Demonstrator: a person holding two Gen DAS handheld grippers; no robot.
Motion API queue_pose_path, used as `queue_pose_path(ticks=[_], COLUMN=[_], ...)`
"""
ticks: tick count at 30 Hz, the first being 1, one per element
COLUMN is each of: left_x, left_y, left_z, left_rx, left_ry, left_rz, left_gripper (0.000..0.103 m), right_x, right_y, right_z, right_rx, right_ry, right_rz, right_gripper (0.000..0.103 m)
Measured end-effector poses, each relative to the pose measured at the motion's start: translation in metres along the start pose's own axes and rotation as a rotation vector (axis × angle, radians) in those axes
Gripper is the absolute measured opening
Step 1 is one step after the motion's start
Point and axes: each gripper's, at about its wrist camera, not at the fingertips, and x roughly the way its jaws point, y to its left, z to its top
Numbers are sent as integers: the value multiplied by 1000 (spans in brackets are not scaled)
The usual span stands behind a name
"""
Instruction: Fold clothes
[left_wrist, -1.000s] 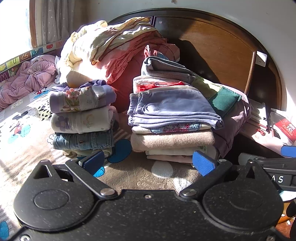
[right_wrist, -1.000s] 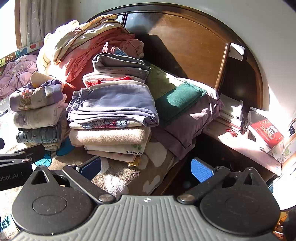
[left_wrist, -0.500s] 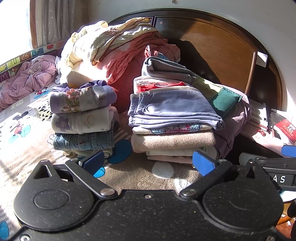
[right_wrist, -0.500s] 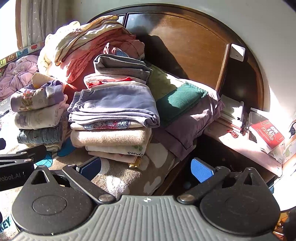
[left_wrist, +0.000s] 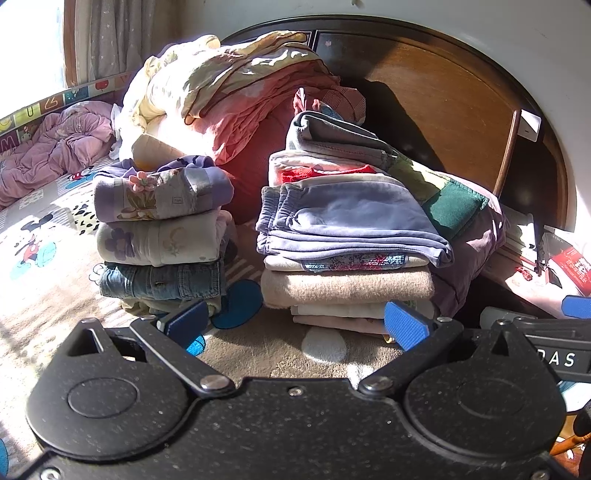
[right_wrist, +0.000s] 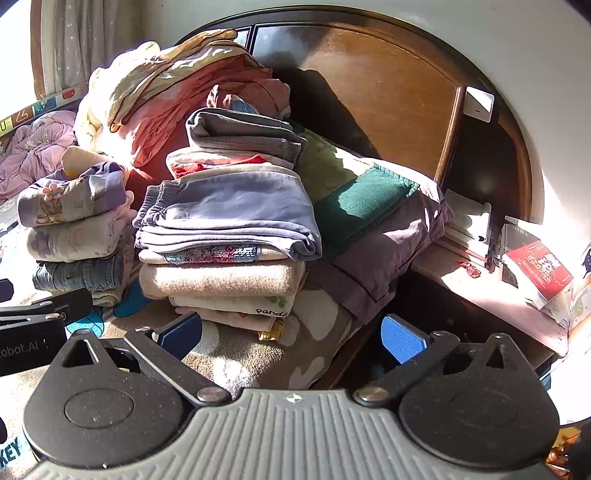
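**Denim at the bottom, tall stacks on top: tip-over risk**

Folded clothes sit in two stacks on the bed. Short stack: floral purple top, pale top, jeans underneath. Tall stack, just beside it on the right: grey piece on top, blue pants in the middle, beige sweater lower down, thin pale layers at the base. Behind both, an unfolded heap of pink and cream fabric leans vs. the wooden headboard. A crumpled purple garment lies well apart, far left.

Left gripper and right gripper both hover low in front of the stacks, fingers spread wide, holding nothing. Right gripper sits partly over the bed's edge, w/ a nightstand and red book beyond.

Likely trouble from here:
- Tall stack looks uneven; blue pants overhang the layers below. A nudge from either gripper reaching past could slide the top half off, prob. toward the green and mauve bedding or off the mattress edge.
- Pulling a piece from the heap may drag neighbours w/ it, since layers overlap; the heap could slump onto the stacks.
- Soft bed gives under pressure, so pressing near a stack base could tilt it.
- Strong sun and deep shadow hide fabric edges, so a pinch may catch two layers.
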Motion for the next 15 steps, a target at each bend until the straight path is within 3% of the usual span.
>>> queue_pose_path(ticks=[8,15], left_x=[25,55], left_y=[9,15], left_z=[7,14], left_rx=[-39,-51], left_ry=[4,-65], left_rz=[-12,-4], left_gripper=[103,103], right_x=[20,48], right_y=[-6,-19], right_z=[9,28], right_rx=[3,15], right_ry=[-16,-74], right_rz=[38,99], right_gripper=[102,102])
